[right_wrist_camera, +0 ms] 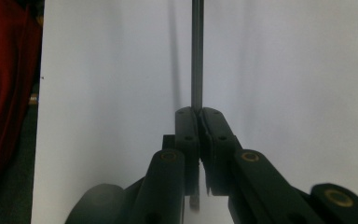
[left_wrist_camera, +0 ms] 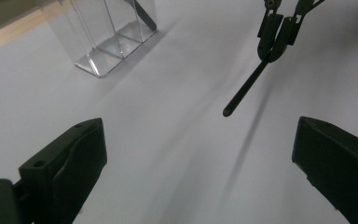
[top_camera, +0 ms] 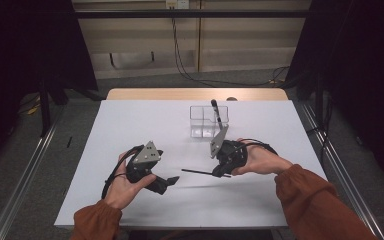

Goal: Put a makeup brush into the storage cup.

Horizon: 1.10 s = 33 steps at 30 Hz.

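Sleeves point(top_camera: 300, 197), rust-coloured, sit closest to the high camera at the bottom edge, one on each forearm.

Right gripper point(top_camera: 222, 173): fingers point(right_wrist_camera: 189, 135) together, clamped on a thin dark rod point(top_camera: 198, 172). In the right gripper view the rod point(right_wrist_camera: 196, 51) runs straight out from between the pads, and a short stub shows behind them. From above I see the rod pointing to the picture's left, roughly level, held over the table point(top_camera: 130, 120); its free tip ends between the two grippers. I cannot tell whether it hangs clear or touches the surface, though the left gripper view shows a shadow set apart from the rod point(left_wrist_camera: 244, 90), which suggests it is off the sheet.

Left gripper point(top_camera: 170, 181): fingers point(left_wrist_camera: 70, 163) wide apart, nothing between them. It points toward the rod's tip, near it but not touching. I see the right gripper point(left_wrist_camera: 272, 46) in its view, farther off, pinching the rod.

Beyond: a clear holder point(top_camera: 202, 122) with compartments stands upright at the far middle of the table, well apart from both grippers. One dark pen point(top_camera: 217, 114) leans in its right compartment, top poking above the rim. The holder point(left_wrist_camera: 107, 37) also shows in the left gripper view, upper left.
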{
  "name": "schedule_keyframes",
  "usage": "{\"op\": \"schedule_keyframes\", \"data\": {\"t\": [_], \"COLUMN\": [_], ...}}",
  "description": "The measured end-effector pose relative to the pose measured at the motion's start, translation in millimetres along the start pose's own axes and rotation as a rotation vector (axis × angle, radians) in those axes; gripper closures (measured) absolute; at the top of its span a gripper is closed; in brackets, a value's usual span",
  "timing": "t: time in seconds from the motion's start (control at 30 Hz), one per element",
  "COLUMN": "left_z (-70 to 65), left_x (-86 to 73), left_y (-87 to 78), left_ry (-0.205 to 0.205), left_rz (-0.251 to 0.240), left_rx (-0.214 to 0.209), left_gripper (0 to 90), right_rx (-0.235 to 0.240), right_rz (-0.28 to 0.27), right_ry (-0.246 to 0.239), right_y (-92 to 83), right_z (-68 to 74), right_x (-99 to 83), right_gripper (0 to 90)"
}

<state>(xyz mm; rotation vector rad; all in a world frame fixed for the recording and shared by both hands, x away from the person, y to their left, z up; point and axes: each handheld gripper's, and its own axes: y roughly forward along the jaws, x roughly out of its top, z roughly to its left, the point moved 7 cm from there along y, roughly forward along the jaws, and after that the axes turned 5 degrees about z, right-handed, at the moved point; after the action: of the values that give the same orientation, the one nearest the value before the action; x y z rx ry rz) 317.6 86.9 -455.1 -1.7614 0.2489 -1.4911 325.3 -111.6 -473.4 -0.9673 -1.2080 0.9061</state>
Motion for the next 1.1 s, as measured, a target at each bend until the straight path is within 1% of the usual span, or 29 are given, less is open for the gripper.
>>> {"op": "schedule_keyframes", "data": {"t": [0.03, 0.07, 0.13, 0.23, 0.27, 0.33, 0.37, 0.43, 0.47, 0.5, 0.53, 0.57, 0.63, 0.7, 0.77, 0.8, 0.83, 0.87, 0.9, 0.93, 1.0, 1.03, 1.07, 1.1], "left_z": [-0.5, -0.7, -0.8, -1.2, -1.1, -1.9, -2.7, -5.0, -7.0, -8.2, -8.7, -9.7, -10.5, -10.5, -11.7, -12.5, -13.2, -13.0, -12.8, -12.8, -12.4, -12.4, -13.3, -14.0], "left_x": [0.3, 0.4, 0.4, 0.1, 0.5, 3.6, 4.9, 6.2, 6.5, 7.0, 7.2, 7.5, 7.4, 6.2, 5.5, 4.6, 3.6, 2.7, 2.0, 1.4, 0.6, 0.5, 0.2, -0.4], "left_y": [0.4, 0.5, 2.1, 5.3, 5.5, 6.9, 7.7, 9.1, 10.1, 11.0, 11.8, 12.8, 14.9, 16.6, 19.1, 20.3, 21.5, 22.6, 23.4, 24.3, 26.2, 27.0, 27.9, 28.4], "left_ry": [-0.001, 0.001, 0.009, 0.029, 0.041, 0.041, 0.042, 0.040, 0.037, 0.038, 0.049, 0.044, 0.047, 0.060, 0.058, 0.065, 0.063, 0.066, 0.063, 0.059, 0.048, 0.050, 0.055, 0.059], "left_rz": [0.004, 0.014, 0.031, 0.074, 0.090, 0.092, 0.096, 0.125, 0.137, 0.145, 0.155, 0.153, 0.169, 0.198, 0.216, 0.229, 0.241, 0.250, 0.259, 0.264, 0.270, 0.272, 0.274, 0.283], "left_rx": [-0.004, -0.008, -0.003, -0.010, -0.011, -0.017, -0.026, -0.055, -0.075, -0.082, -0.088, -0.093, -0.101, -0.116, -0.132, -0.141, -0.146, -0.148, -0.156, -0.170, -0.179, -0.185, -0.202, -0.204], "left_gripper": [3.3, 3.2, 3.6, 3.7, 3.7, 3.7, 3.7, 3.9, 3.9, 4.0, 4.0, 4.0, 4.8, 5.6, 6.5, 7.2, 7.3, 7.3, 7.3, 7.5, 7.6, 7.6, 7.6, 7.6], "right_rx": [0.002, 0.005, 0.006, 0.008, 0.007, 0.011, 0.010, 0.006, 0.010, 0.011, 0.011, 0.011, 0.012, 0.016, 0.029, 0.027, 0.031, 0.032, 0.031, 0.033, 0.029, 0.026, 0.031, 0.036], "right_rz": [0.013, 0.018, 0.033, 0.047, 0.061, 0.072, 0.082, 0.096, 0.095, 0.102, 0.104, 0.111, 0.109, 0.123, 0.129, 0.124, 0.124, 0.129, 0.139, 0.141, 0.154, 0.162, 0.161, 0.157], "right_ry": [0.000, -0.013, -0.015, -0.033, -0.032, -0.044, -0.046, -0.052, -0.071, -0.069, -0.070, -0.073, -0.079, -0.085, -0.086, -0.099, -0.100, -0.108, -0.105, -0.109, -0.114, -0.111, -0.117, -0.114], "right_y": [0.2, 0.5, 0.1, 0.7, 0.4, 1.6, 2.4, 3.8, 4.8, 5.0, 5.3, 5.4, 6.3, 6.8, 7.3, 7.8, 8.1, 8.7, 9.2, 9.8, 10.8, 11.0, 11.2, 10.8], "right_z": [0.7, 0.7, 1.4, 1.3, 1.8, 2.0, 1.8, 1.4, 0.6, 0.7, 0.5, 0.3, -0.1, 0.9, 3.4, 4.1, 5.4, 6.0, 6.6, 6.2, 5.6, 5.8, 5.7, 6.8], "right_x": [0.4, 1.1, 2.6, 5.4, 6.0, 7.4, 8.0, 8.8, 9.6, 9.7, 10.4, 10.7, 11.6, 11.4, 12.5, 13.8, 14.9, 15.4, 15.2, 15.6, 15.3, 15.2, 15.9, 16.8], "right_gripper": [86.8, 86.8, 86.8, 86.8, 86.8, 86.8, 86.8, 86.8, 86.7, 86.8, 86.8, 86.8, 86.8, 86.8, 86.8, 86.8, 86.8, 86.8, 86.8, 86.8, 86.8, 86.8, 86.8, 86.8]}}
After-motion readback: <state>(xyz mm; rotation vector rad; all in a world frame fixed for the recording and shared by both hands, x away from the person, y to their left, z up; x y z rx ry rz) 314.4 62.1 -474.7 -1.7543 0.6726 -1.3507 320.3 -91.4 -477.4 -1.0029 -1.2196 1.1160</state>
